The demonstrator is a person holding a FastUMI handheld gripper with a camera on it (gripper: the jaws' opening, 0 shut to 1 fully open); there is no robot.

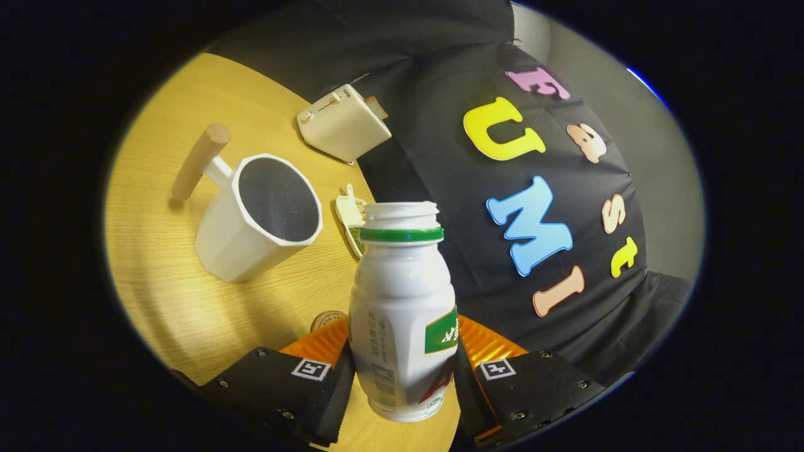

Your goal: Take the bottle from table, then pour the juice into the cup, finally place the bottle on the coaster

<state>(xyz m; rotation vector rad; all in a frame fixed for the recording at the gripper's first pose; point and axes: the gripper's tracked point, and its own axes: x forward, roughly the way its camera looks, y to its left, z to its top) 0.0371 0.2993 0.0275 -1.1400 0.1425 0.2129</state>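
White plastic bottle (402, 314), green-ringed and uncapped, sits pinched between the gripper's (402, 370) two fingers, apparently lifted off the wooden table (163, 295) and about level with them. Ahead and to the left stands the white cup (257, 216); its dark inside hides any juice. Taking looks done; pouring and setting it on the coaster (326, 321) peeking behind the left finger remain.

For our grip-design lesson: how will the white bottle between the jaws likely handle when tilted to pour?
The bottle looks like smooth, thin plastic, so it may slip or dent under the gripper. Its cap is off, so a sudden tilt could spill. It is probably light.
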